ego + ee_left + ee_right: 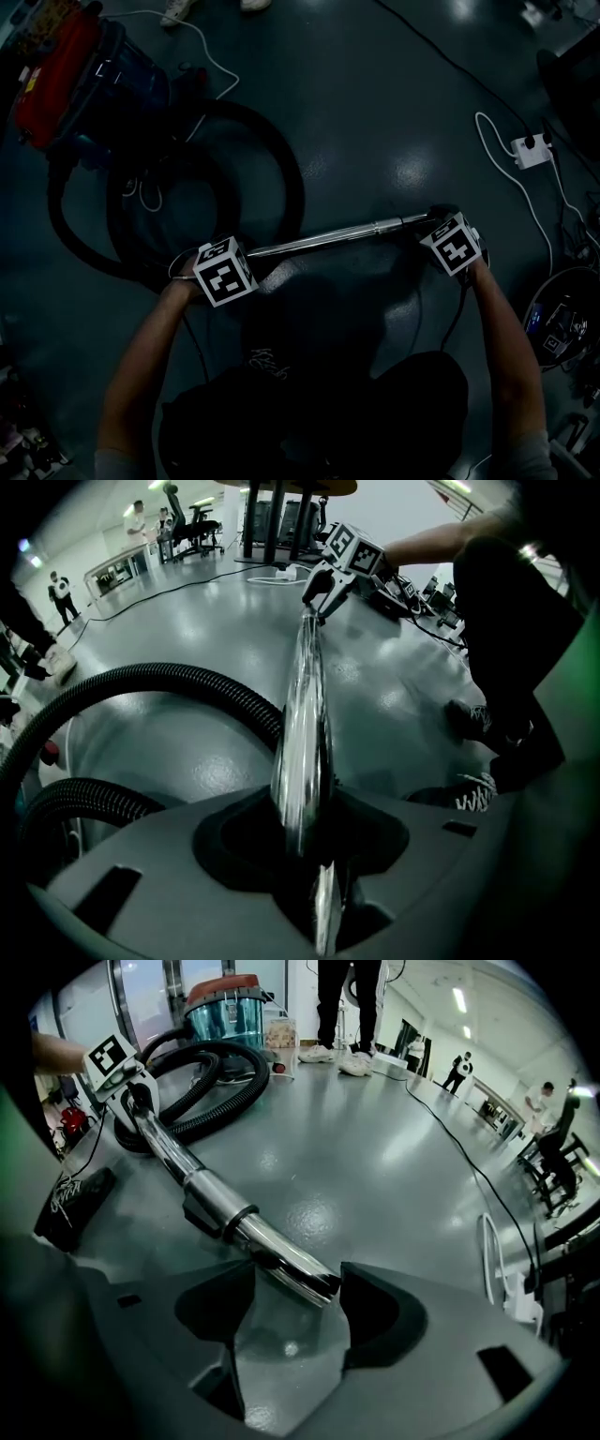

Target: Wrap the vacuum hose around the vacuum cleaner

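A: Head view first. What are the two holding?
B: The left gripper (240, 259) is clamped on the near end of the metal wand (328, 236). The right gripper (439, 225) sits at the wand's far tip. The hose (293, 178) lies in loose black loops on the floor (394, 112) just beyond the left gripper. The vacuum cleaner (94, 75) stands past those loops, well away from the right gripper.

A: And the left gripper view?
B: Its jaws are narrow and pressed on the shiny wand, which runs straight out from them to the right gripper. Hose loops curve off to the left of the jaws.

A: The right gripper view?
B: Jaws wide. The wand's open tip lies between them, close to one pad and clear of the other, so I'd call it not gripped. Beyond the tip the wand leads to the left gripper, with the vacuum cleaner and the hose coil behind that.

A: So which step is this?
B: Early, I judge. None of the hose is round the vacuum cleaner's body yet, and only the wand is in hand. Next the right jaws need to close on the tip. Then both grippers should carry the wand over to the vacuum cleaner on the left gripper's side, leading the hose round the body without kinking the loops
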`<state>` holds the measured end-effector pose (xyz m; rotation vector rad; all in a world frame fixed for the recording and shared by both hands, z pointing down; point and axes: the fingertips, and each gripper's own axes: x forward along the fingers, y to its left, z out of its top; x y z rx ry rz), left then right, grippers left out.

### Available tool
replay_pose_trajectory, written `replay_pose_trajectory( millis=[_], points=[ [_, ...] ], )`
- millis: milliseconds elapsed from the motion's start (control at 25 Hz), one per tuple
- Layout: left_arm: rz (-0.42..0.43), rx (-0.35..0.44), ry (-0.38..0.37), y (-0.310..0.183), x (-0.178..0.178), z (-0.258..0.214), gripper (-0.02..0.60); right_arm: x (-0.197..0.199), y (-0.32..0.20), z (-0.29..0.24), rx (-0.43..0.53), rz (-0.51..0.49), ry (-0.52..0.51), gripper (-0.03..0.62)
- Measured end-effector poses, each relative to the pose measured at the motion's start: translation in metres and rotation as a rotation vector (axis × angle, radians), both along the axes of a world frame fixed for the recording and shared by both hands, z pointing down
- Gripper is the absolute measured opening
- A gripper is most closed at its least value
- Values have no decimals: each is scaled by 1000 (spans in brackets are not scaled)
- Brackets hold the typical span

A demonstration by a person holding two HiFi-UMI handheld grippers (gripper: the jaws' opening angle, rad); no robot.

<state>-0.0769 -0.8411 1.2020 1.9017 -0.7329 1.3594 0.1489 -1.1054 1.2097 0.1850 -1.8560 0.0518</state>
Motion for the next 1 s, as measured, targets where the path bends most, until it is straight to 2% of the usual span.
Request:
replay_pose_trajectory(
  millis=[200, 360, 480, 720, 1000],
  points=[
    [-6, 20, -4, 1, 3, -6, 154, 4, 3, 0, -16, -3, -6, 282],
    [-68, 53, 26, -4, 1, -20, 195, 4, 4, 1, -9, -18, -1, 282],
    [-108, 85, 43, -12, -2, -35, 195, 9, 3, 3, 2, -19, 14, 284],
    [-122, 124, 45, -26, 5, -42, 195, 23, -1, -4, 19, 49, 10, 284],
    [-89, 180, 36, -43, 14, -46, 195, 36, -5, -33, -26, 133, -58, 284]
  ],
)
